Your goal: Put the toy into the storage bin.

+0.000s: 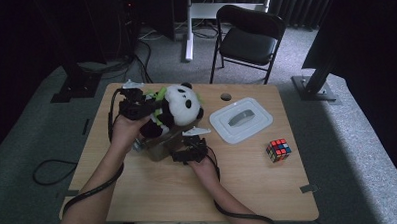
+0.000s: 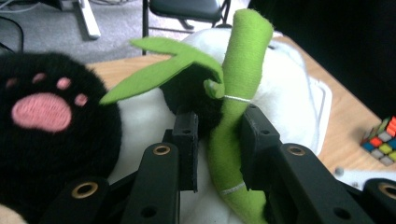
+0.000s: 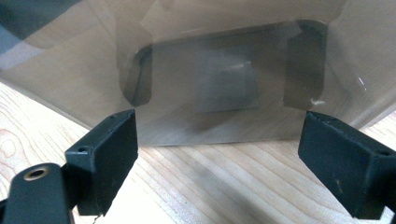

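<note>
A black-and-white panda plush (image 1: 184, 105) sits in the top of a clear plastic container (image 1: 160, 143) at the table's middle left. My left gripper (image 1: 136, 108) comes at it from the left. In the left gripper view my left gripper (image 2: 219, 135) is shut on the plush's green bamboo stalk (image 2: 236, 88) and the black arm behind it, and a black paw with pink pads (image 2: 44, 114) lies to the left. My right gripper (image 1: 180, 153) rests low at the container's front. Seen from the right gripper view, my right gripper (image 3: 217, 154) stands open and wide, apart from the container wall (image 3: 224, 84).
A white lid (image 1: 241, 119) with a grey handle lies right of the container. Further right, a Rubik's cube (image 1: 278, 150) sits near the table edge and also appears as the cube (image 2: 380, 140). A black folding chair (image 1: 249, 37) stands beyond the table.
</note>
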Available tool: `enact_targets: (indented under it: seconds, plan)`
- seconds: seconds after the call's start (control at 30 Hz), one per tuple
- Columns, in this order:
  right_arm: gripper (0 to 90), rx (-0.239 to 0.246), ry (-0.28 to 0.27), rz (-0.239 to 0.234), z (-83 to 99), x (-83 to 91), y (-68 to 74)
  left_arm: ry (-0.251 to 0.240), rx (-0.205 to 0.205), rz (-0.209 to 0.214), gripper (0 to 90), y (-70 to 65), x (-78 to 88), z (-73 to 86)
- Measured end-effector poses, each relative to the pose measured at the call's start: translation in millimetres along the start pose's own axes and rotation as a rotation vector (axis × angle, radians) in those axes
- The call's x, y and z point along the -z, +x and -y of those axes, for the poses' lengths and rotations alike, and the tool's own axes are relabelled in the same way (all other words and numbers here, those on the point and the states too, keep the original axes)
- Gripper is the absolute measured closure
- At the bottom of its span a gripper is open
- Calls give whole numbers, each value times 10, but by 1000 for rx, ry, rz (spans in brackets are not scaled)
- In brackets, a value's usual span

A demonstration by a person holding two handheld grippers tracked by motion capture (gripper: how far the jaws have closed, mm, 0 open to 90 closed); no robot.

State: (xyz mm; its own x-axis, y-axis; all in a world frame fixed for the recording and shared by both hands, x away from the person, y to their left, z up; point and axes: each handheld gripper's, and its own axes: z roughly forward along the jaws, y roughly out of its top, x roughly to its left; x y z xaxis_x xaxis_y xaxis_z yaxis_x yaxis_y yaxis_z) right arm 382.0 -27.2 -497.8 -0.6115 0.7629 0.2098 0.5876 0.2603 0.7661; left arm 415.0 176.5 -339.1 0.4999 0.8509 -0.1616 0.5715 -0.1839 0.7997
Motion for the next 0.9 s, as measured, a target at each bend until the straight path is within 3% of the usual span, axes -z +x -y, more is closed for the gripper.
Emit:
enact_targets:
  seconds: [0.27,0.33,0.43,0.47,0.53,0.77,0.9]
  plan:
    - [126,11,-7,-13,-10,28,-15,16,-21,2,698,57,-18,100]
    - [126,20,-9,-13,-8,44,-22,22,-58,-2,685,48,-23,116]
    - [126,24,-15,-18,-2,59,-33,22,-70,2,652,39,-24,129]
    - [126,26,-14,-20,2,64,-39,29,-109,21,652,40,-30,147]
    - [126,43,-4,-35,15,67,-60,30,-129,45,568,55,-40,164]
    - [126,50,-7,-31,42,86,-108,21,-127,100,444,138,-95,193]
    - [126,54,-8,-35,45,118,-145,60,-179,90,418,147,-144,203]
